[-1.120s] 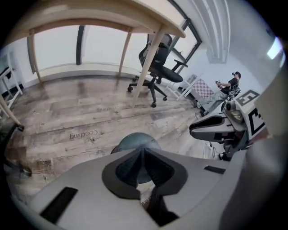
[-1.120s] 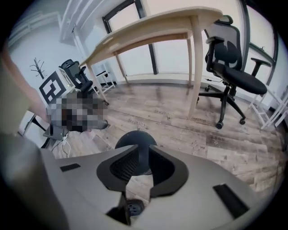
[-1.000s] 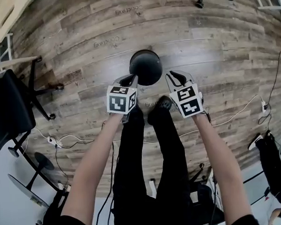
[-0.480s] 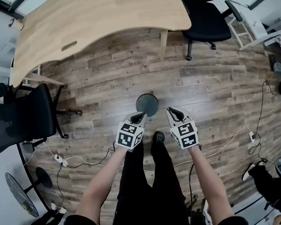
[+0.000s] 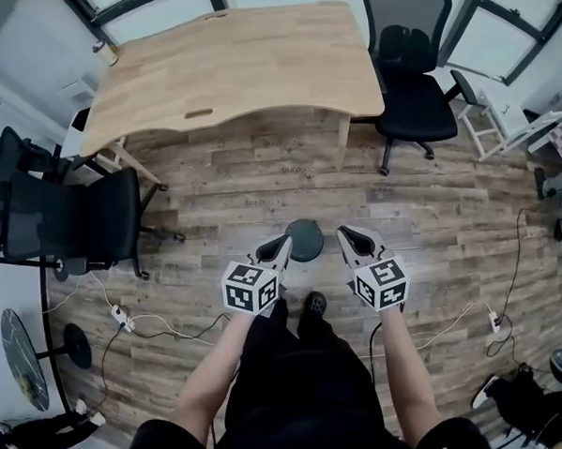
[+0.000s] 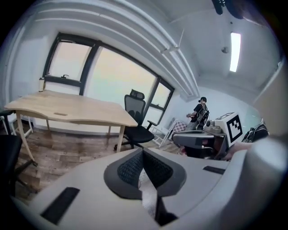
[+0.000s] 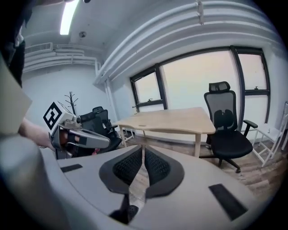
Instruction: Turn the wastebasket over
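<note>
The wastebasket (image 5: 305, 239) is a dark round shape on the wood floor, seen from straight above just ahead of the person's shoe (image 5: 313, 304). My left gripper (image 5: 285, 239) hangs high over its left rim and my right gripper (image 5: 341, 232) off its right side; neither touches it. In the left gripper view the left gripper (image 6: 143, 152) is shut with nothing between its pads. The right gripper (image 7: 143, 150) is closing its last bit, tips meeting on nothing. Both gripper views look across the room, and the basket is not in them.
A wooden desk (image 5: 244, 66) stands beyond the basket, with a black office chair (image 5: 410, 90) at its right and another black chair (image 5: 69, 221) at the left. Cables (image 5: 145, 320) trail over the floor on both sides. A person (image 6: 200, 112) stands far off.
Both grippers have risen away from the wastebasket's sides, and the view has lifted with them, so the basket looks smaller. The desk and chairs have come into view.
</note>
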`<state>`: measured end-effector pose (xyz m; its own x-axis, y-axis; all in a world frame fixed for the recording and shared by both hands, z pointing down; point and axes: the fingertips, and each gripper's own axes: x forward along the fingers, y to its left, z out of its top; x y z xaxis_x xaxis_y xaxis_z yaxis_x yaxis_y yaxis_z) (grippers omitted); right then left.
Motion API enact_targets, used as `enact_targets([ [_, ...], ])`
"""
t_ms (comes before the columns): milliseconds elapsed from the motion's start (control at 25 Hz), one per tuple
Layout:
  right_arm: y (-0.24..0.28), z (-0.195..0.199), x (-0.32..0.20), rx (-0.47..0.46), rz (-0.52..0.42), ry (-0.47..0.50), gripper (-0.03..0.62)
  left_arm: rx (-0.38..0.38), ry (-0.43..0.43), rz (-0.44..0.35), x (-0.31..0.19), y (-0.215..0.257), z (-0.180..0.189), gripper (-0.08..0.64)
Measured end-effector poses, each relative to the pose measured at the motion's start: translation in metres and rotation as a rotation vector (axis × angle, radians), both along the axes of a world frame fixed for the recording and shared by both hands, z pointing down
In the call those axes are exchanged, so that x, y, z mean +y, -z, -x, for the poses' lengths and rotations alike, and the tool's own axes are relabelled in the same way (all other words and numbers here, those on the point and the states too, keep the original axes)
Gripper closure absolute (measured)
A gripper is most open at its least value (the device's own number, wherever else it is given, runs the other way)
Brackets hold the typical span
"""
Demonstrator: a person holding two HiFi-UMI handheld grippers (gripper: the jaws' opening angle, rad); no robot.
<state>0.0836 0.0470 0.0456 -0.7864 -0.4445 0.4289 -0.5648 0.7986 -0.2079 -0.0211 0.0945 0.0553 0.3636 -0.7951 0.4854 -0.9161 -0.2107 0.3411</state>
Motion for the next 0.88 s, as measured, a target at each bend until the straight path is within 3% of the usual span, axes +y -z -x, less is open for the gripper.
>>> enact_targets([
  [240, 0.079, -0.005, -0.012, -0.115, -0.107, -0.028, 0.549, -0.039, 0.037, -0.173, -0.012, 0.08, 0.011, 0.543],
  [400, 0.12, -0.007, -0.019, -0.135, -0.194, -0.033, 0.552, -0.05, 0.053, -0.251, -0.017, 0.12, 0.017, 0.543],
  [560, 0.138, -0.005, -0.017, -0.136, -0.237, -0.009, 0.558, -0.062, 0.061, -0.283, -0.017, 0.139, 0.019, 0.543],
  [880, 0.136, 0.001, -0.015, -0.139, -0.227, 0.039, 0.56, -0.074, 0.077, -0.292, -0.02, 0.147, 0.017, 0.543],
])
